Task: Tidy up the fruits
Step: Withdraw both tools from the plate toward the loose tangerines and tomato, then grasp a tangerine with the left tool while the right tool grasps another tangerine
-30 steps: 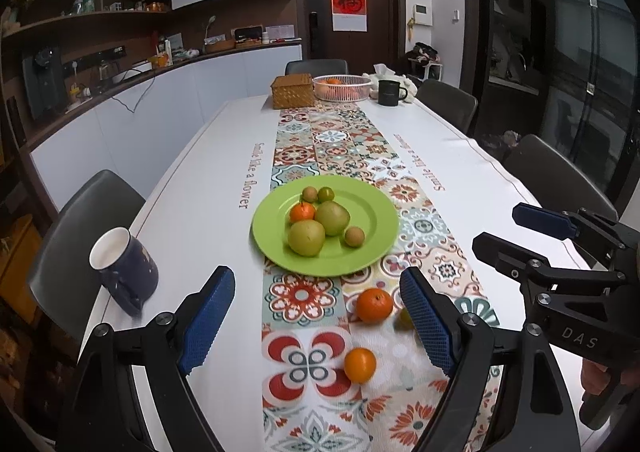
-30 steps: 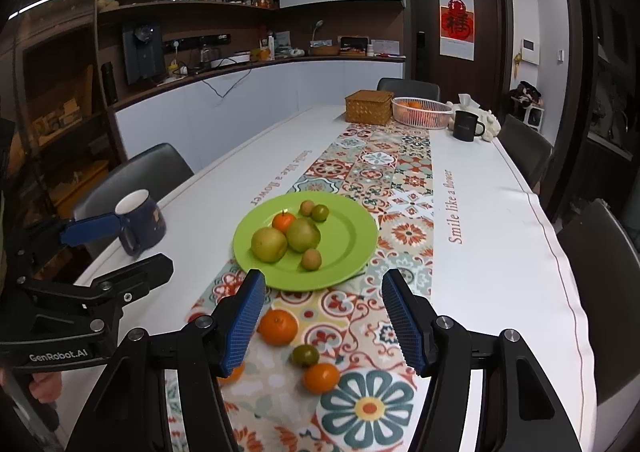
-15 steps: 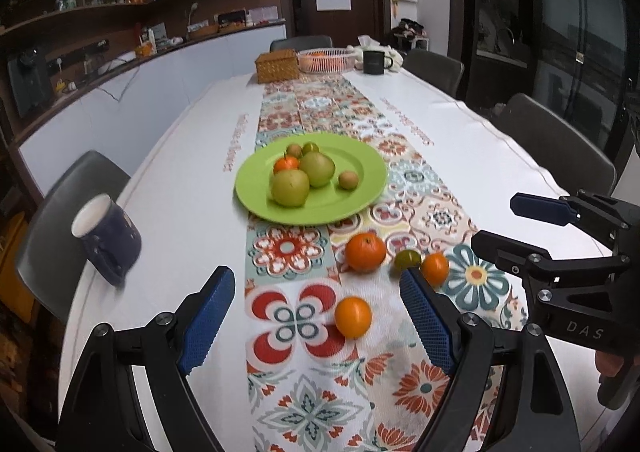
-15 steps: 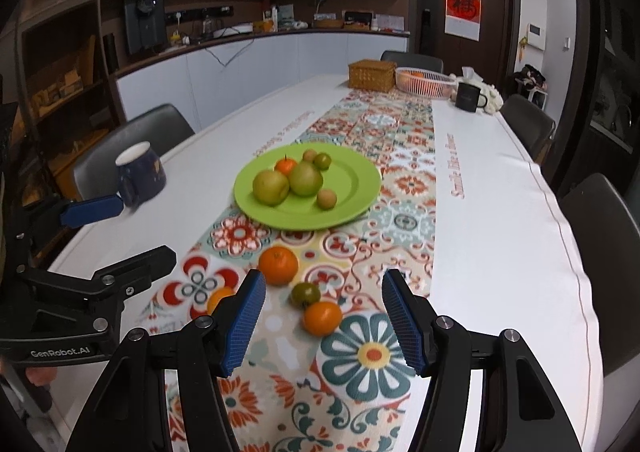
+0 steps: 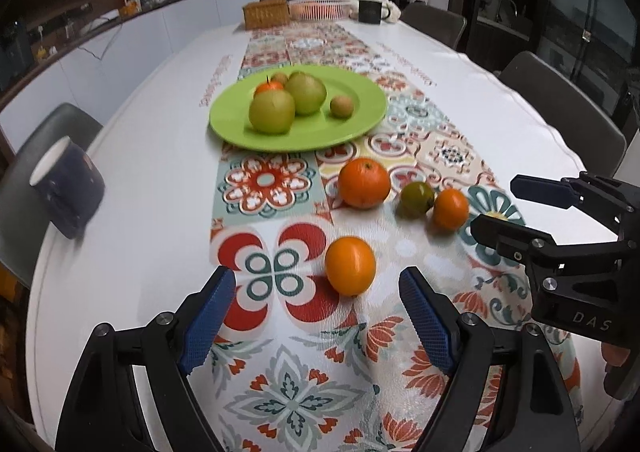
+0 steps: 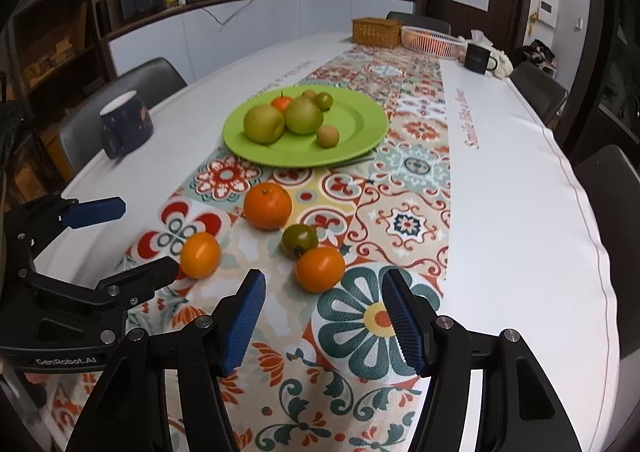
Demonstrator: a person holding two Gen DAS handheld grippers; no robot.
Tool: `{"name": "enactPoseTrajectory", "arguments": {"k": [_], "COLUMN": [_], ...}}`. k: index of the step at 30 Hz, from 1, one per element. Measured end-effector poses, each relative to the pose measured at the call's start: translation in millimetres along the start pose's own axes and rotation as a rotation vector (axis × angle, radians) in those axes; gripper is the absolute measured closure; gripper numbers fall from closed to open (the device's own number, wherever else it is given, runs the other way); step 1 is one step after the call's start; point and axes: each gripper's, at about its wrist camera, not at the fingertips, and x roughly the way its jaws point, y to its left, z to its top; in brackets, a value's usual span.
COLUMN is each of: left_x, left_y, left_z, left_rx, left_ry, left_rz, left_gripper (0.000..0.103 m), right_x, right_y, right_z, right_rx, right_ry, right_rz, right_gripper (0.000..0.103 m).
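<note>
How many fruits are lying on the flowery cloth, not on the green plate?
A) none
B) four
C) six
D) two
B: on the patterned runner in front of the green plate lie a big orange, a dark green fruit, a small orange and the nearest orange, four in all.
</note>
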Motion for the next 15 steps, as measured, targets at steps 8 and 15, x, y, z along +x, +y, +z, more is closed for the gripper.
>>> {"name": "enactPoseTrajectory", "arguments": {"k": [8,15], "left_x": [22.4,30.2], "left_y": [-0.4,0.5], "left_z": [-1.5,6.1], "left_rx": [-0.005,-0.026], "left_ry": [0.048,0.055], "left_rz": [-0.019,-0.049], "left_gripper": [0.03,0.045], "right_x": [24.2,37.9], "right_y": [-3.3,-4.5], "right_z": [0.2,2.4], "right_rx": [0.02,0.031], "right_ry": [0.04,0.065], "right_rz": [-0.001,0.009], "right_gripper": [0.042,0.051]}}
